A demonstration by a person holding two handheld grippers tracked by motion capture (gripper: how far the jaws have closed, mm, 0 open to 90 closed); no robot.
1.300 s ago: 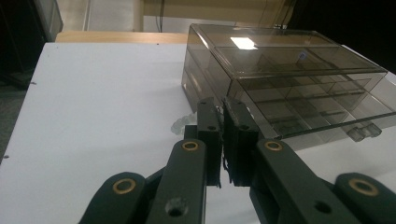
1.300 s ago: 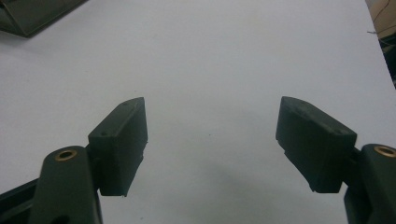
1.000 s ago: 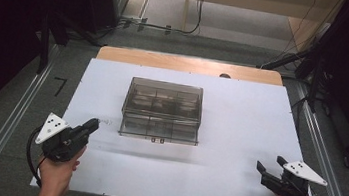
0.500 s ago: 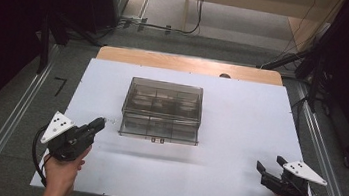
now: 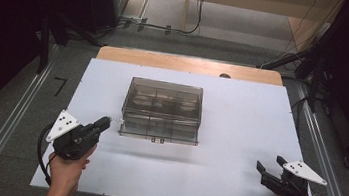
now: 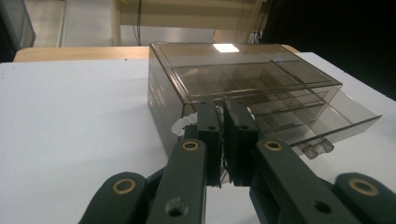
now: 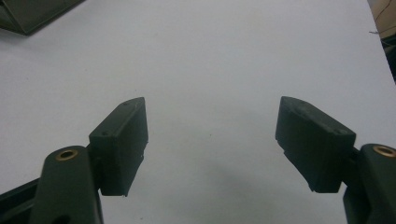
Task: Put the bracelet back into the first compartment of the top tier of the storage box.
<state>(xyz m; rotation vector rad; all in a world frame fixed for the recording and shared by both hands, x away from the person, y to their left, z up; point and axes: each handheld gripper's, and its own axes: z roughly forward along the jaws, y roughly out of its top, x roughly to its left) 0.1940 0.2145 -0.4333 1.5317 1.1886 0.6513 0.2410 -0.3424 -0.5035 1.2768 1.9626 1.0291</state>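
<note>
Smoky translucent plastic is what we see straight ahead of our left gripper [image 5: 105,122]: a compartment box [image 5: 162,109] with a flat lid, standing on the white worktop [image 5: 238,136]. In the left gripper view the box [image 6: 243,93] sits just beyond the jaw tips, its near left corner closest to them, and dividers show through the lid. A clear lip with two small latches juts from the box's front edge, off to the right of the jaws.

Our left gripper [image 6: 223,122] is clenched, its two black jaws pressed close together. Between them and curling out to their left hangs a short string of small white beads [image 6: 183,124]; in the high view the beads [image 5: 118,120] show as a pale speck at the jaw tips, just beside the box's front left corner. We cannot tell whether the beads touch the box wall.

Our right gripper [image 5: 268,170] rests far to the right of the box, near the worktop's front right corner, well apart from everything else. In the right gripper view its jaws [image 7: 212,140] stand wide, released, with bare white worktop between them and a dark corner of the box [image 7: 32,14] far off at the upper left.
</note>
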